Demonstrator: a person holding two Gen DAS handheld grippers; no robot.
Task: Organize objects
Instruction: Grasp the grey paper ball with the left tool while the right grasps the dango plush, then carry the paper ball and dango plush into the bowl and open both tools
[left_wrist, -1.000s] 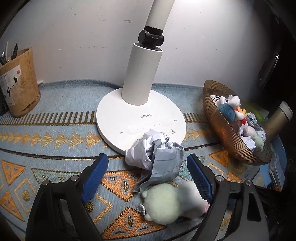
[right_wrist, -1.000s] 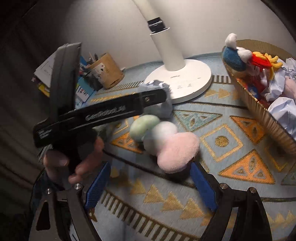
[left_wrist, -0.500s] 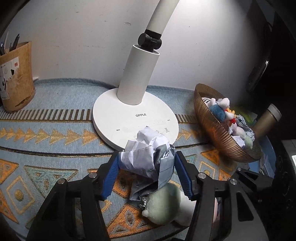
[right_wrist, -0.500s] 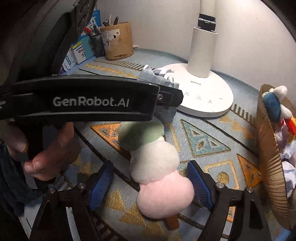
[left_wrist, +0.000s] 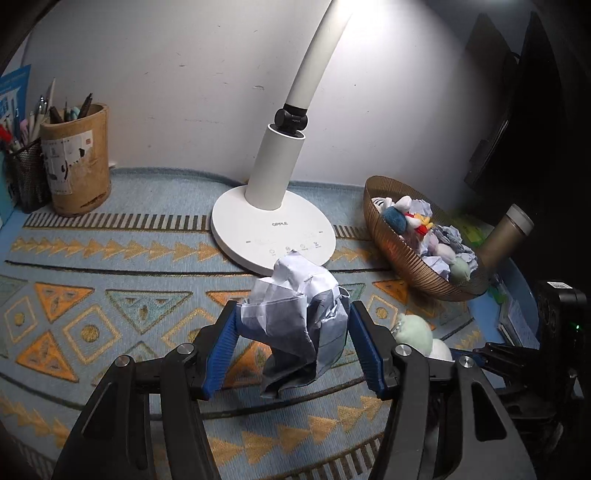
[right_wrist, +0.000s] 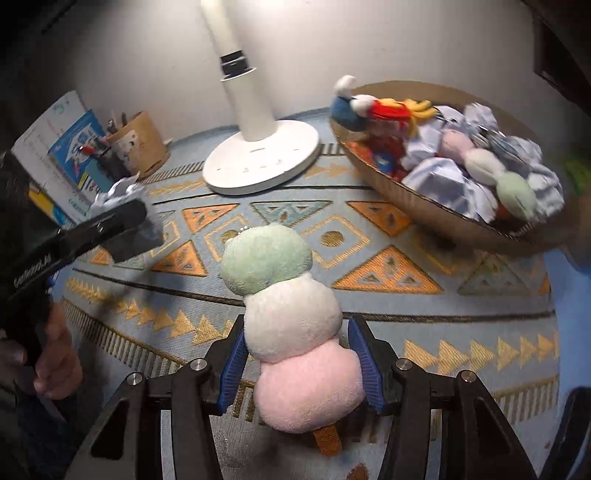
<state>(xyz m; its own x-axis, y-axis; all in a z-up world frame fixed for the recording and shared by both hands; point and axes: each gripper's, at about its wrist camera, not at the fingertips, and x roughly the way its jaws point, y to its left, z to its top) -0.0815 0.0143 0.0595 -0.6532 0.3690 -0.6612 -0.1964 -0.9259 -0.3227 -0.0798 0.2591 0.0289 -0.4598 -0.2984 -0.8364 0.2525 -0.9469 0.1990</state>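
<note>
Left wrist view: the left tongs (left_wrist: 291, 343) are clenched on a crumpled paper wad (left_wrist: 295, 317), lifted just in front of the lamp base (left_wrist: 273, 232). The grip catches only its sides, and a loose flap hangs below, so the wad may slip out or snag the lamp on its way to the basket (left_wrist: 402, 254). In the right wrist view, the right tongs (right_wrist: 297, 363) are closed partway around a plush dango skewer (right_wrist: 288, 314), pads touching its white and pink balls. The soft plush could squirm free, and the basket (right_wrist: 436, 218) is already heaped, so things may spill onto the bench (right_wrist: 369, 306).
</note>
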